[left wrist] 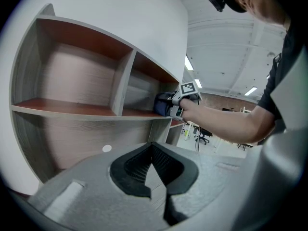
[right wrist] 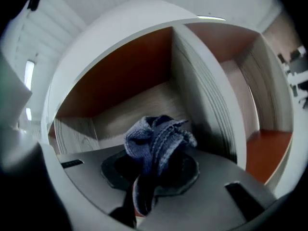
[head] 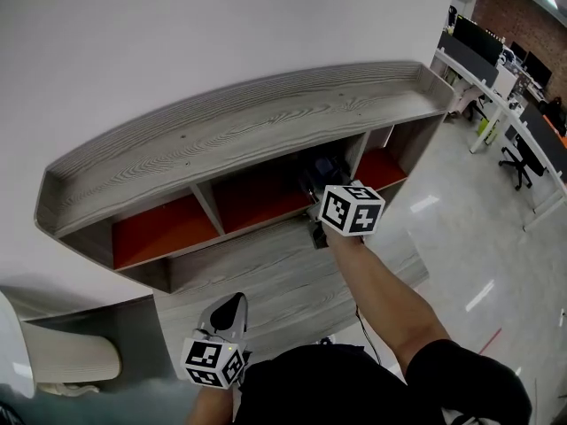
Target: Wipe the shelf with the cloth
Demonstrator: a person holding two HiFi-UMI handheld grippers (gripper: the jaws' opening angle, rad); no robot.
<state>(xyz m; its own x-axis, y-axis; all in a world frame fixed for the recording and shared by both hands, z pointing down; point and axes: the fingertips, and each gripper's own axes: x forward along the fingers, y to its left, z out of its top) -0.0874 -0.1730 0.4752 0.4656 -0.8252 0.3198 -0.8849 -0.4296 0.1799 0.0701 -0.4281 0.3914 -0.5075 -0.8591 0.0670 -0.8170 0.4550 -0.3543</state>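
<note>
Cloth (right wrist: 156, 138), blue and bunched, is pinched between the jaws of my right gripper (right wrist: 153, 171) in the right gripper view, its folds sticking out ahead of the pads. Past it I see the inside of one shelf (right wrist: 144, 105) compartment, with a wood-grain back, red-orange panels and a divider (right wrist: 207, 100) just to the right. In the left gripper view my left gripper (left wrist: 153, 146) is empty, its jaws pressed together at the tips, and it faces the shelf front from well apart. Farther off, the cloth (left wrist: 161, 105) shows as a blue lump inside a compartment, at the front of the right gripper. In the head view the right gripper (head: 319, 180) reaches into the middle of three compartments, near its right divider, with its marker cube (head: 352, 209) just outside the opening. I cannot make out the cloth clearly there. The left gripper (head: 233, 306) hangs low, close to my body, its jaws closed to a point.
</note>
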